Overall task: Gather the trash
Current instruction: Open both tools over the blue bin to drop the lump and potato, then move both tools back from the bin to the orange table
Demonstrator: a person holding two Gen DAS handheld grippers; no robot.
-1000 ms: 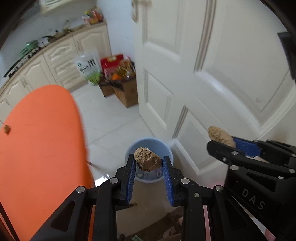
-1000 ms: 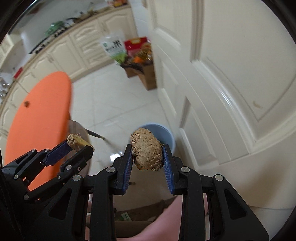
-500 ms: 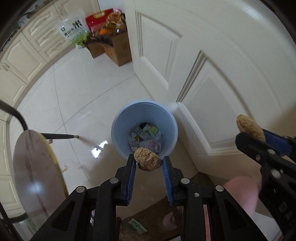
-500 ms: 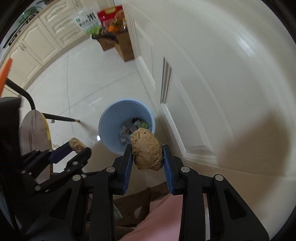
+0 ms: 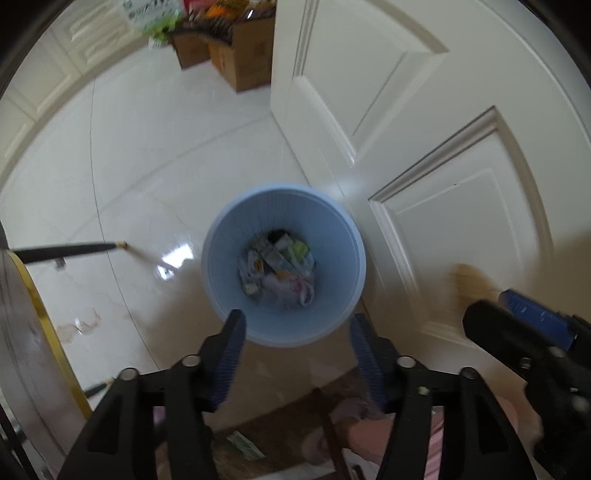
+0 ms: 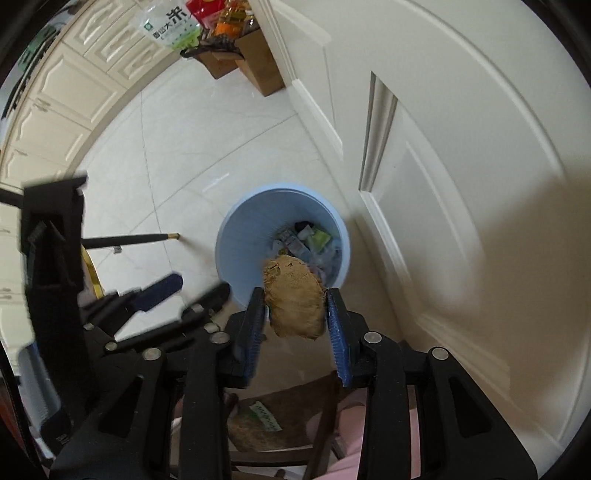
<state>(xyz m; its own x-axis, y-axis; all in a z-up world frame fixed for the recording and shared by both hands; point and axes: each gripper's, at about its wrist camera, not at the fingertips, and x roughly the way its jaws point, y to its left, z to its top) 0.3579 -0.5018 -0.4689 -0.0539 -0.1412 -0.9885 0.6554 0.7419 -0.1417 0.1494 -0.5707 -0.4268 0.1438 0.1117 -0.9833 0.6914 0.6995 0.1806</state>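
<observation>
While over blue bin (image 5: 229, 266): left fingers (image 5: 227, 350) newly wide, empty; right fingers (image 6: 255, 325) loosening on brown lump (image 6: 295, 299); "米" bag (image 6: 170, 22).

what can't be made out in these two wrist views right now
- Left wrist view: the brown lump at the right gripper is smeared by motion blur.
- Right wrist view: whether the pads touch the brown lump, jaws having just been opening.
- Round light-blue plastic bin: contents too small; the released piece unidentifiable.
</observation>
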